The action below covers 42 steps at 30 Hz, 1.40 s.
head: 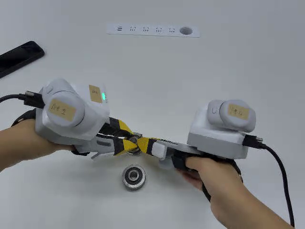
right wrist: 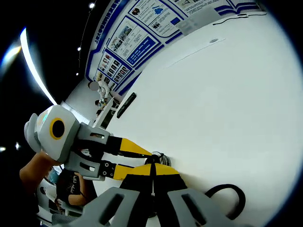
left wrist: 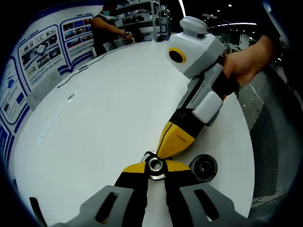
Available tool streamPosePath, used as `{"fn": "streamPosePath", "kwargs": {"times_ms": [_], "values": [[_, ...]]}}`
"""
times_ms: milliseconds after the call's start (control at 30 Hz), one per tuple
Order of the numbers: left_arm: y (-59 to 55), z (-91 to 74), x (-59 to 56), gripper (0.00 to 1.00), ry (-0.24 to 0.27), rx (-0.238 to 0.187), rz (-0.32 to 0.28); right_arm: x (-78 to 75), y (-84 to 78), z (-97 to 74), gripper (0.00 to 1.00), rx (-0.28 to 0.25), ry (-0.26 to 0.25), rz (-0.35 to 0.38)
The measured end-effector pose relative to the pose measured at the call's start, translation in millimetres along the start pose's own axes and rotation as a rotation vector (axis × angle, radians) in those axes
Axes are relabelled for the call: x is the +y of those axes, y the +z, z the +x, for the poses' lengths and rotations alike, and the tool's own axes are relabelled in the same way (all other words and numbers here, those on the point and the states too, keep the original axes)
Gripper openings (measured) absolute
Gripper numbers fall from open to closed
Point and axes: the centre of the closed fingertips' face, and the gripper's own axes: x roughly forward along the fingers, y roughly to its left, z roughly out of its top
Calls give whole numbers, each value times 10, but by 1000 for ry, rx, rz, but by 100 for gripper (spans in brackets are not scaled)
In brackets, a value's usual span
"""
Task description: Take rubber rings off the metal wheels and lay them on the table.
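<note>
Rubber ring (left wrist: 147, 155) sits at the rim of a metal wheel (left wrist: 155, 164), which is held between both tools just off the table (head: 190, 71). For steadying, the left gripper (left wrist: 155, 168) is clamped across the metal wheel. The right gripper (right wrist: 152, 163) has its jaws pinched together at the rim, apparently on the rubber ring, to peel it off. A second wheel (head: 134, 177), ring on, lies on the table nearby, waiting.

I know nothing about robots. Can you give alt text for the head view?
A person's left hand-held gripper and right hand-held gripper meet tip to tip at a small metal wheel over a white table. A second wheel with a dark ring lies on the table nearer the person; a black phone and a white socket strip lie farther back.
</note>
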Motion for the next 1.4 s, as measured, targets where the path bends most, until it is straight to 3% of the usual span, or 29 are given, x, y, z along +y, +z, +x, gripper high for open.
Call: {"fn": "streamPosePath", "kwargs": {"times_ms": [367, 867, 1100, 1233, 1400], "values": [[3, -5, 0, 13, -1, 0, -1, 28, 24, 18, 1, 2, -5, -7], [8, -15, -8, 14, 14, 17, 33, 8, 47, -38, 1, -18, 11, 107], [1, -28, -3, 14, 27, 22, 14, 7, 26, -26, 1, -16, 9, 140], [61, -73, 8, 15, 33, -6, -6, 13, 23, -25, 1, -21, 13, 158], [35, -130, 30, 18, 50, 10, 6, 40, 27, -24, 1, -24, 20, 166]]}}
